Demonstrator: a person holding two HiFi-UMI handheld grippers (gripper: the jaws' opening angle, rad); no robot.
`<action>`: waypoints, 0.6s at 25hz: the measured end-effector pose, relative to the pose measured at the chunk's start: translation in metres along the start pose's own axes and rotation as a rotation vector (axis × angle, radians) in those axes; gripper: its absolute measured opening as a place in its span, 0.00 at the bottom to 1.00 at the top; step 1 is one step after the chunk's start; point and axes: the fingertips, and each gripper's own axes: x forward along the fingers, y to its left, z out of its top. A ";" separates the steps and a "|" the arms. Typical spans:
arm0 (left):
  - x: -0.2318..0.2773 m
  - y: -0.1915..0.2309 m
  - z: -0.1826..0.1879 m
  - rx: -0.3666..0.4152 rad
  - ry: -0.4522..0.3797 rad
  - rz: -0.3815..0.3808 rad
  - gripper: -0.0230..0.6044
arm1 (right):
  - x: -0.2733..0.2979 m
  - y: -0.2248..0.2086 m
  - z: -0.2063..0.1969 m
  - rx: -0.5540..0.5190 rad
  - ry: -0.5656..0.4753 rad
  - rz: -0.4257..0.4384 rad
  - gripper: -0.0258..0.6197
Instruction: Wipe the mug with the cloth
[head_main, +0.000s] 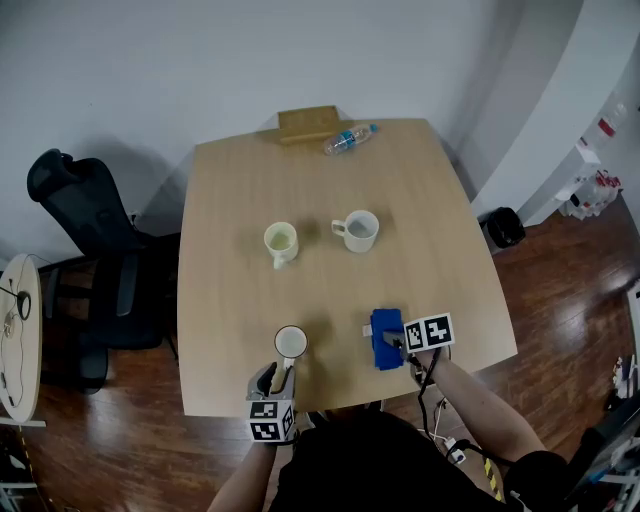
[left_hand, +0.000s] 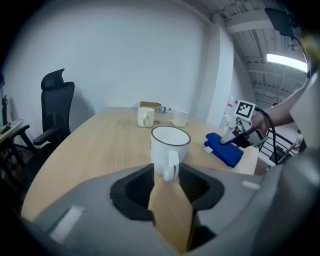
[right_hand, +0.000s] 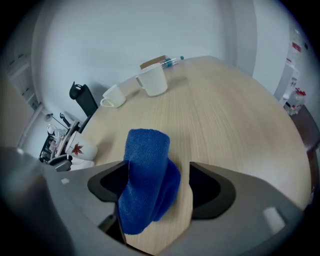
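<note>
A white mug (head_main: 290, 342) stands near the table's front edge, its handle toward me. My left gripper (head_main: 277, 378) is just behind it. In the left gripper view the mug (left_hand: 169, 145) has its handle between the jaws of the left gripper (left_hand: 170, 176), which stand open with a gap on each side. A folded blue cloth (head_main: 385, 338) lies to the mug's right. My right gripper (head_main: 402, 346) straddles it. In the right gripper view the cloth (right_hand: 147, 170) lies between the wide-open jaws of the right gripper (right_hand: 156, 186), nearer the left one.
Two more mugs (head_main: 281, 240) (head_main: 357, 229) stand at mid-table. A plastic bottle (head_main: 348, 138) and a wooden box (head_main: 308, 123) lie at the far edge. A black office chair (head_main: 80, 260) stands left of the wooden table (head_main: 230, 300).
</note>
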 end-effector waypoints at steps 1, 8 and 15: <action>-0.002 0.002 -0.001 -0.004 0.001 -0.001 0.29 | -0.003 -0.001 -0.001 0.024 -0.012 0.011 0.62; -0.020 0.010 0.010 -0.058 0.002 0.025 0.30 | -0.058 0.003 0.008 0.090 -0.254 -0.006 0.48; -0.053 0.010 0.039 -0.050 -0.109 -0.001 0.30 | -0.132 0.042 0.015 -0.065 -0.505 -0.101 0.31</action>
